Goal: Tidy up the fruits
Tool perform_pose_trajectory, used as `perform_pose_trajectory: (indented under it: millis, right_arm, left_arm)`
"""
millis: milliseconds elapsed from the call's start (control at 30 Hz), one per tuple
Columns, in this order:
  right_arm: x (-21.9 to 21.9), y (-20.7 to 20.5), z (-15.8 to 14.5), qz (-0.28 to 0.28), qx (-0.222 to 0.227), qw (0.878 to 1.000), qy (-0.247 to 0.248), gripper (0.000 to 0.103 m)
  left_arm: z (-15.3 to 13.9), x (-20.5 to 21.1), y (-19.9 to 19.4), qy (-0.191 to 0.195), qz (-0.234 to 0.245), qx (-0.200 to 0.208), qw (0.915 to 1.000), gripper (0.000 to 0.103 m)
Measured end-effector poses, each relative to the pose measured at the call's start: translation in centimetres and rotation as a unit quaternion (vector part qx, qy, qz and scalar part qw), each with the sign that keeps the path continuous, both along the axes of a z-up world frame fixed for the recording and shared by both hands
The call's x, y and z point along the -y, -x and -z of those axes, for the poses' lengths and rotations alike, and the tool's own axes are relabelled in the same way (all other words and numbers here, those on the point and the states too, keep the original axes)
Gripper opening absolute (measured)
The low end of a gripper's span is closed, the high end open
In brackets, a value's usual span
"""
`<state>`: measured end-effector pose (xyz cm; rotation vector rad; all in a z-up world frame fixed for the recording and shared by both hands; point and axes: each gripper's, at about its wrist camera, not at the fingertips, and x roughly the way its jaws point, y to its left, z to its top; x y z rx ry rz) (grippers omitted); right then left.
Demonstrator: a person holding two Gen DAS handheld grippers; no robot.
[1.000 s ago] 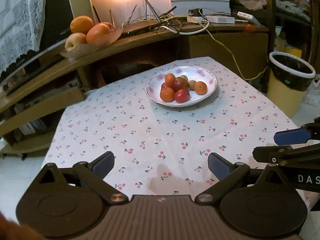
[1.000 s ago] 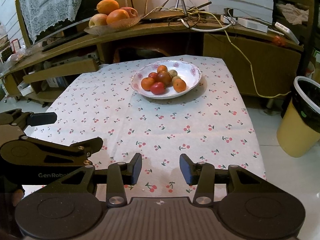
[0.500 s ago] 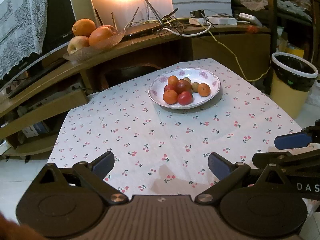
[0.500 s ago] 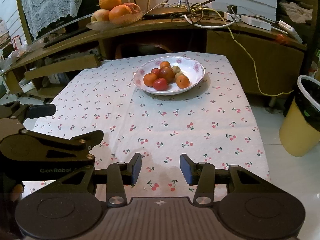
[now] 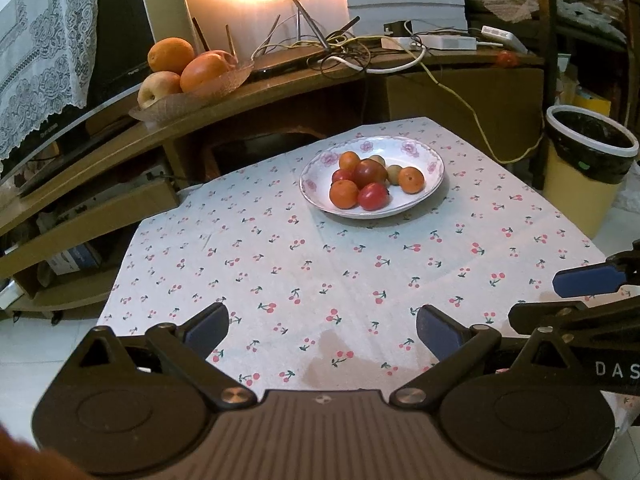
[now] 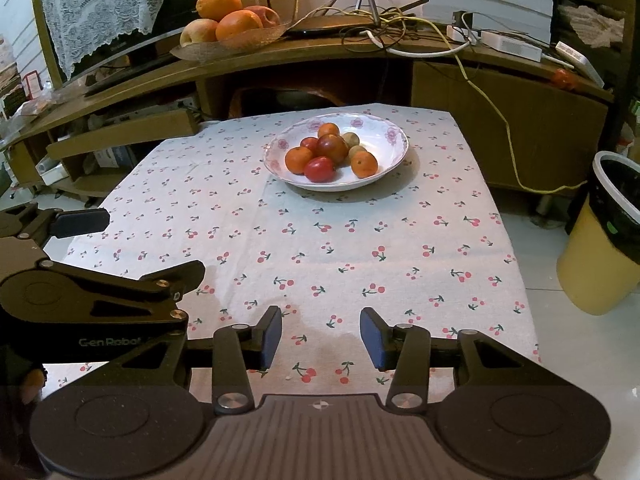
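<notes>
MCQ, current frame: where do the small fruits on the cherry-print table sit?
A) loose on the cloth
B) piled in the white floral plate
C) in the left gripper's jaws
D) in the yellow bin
B: the small fruits are heaped inside the white floral plate at the table's far end; the left gripper and right gripper are both open and hold nothing.

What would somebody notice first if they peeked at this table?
Probably the flowered white bowl at the far end of the cherry-print tablecloth, piled with small orange and red fruits. Next, the tray of bigger oranges and apples on the wooden shelf behind.
</notes>
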<state>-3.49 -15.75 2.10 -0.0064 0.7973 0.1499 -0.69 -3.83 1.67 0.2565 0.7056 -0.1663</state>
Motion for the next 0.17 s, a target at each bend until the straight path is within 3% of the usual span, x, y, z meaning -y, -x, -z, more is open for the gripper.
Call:
perform_pose_trajectory:
  millis: [167]
  right_arm:
    - [0.09, -0.1, 0.01, 0.002, 0.0, 1.0, 0.001, 0.045]
  left_arm:
    - [0.06, -0.14, -0.11, 0.001, -0.005, -0.002, 1.0, 0.103]
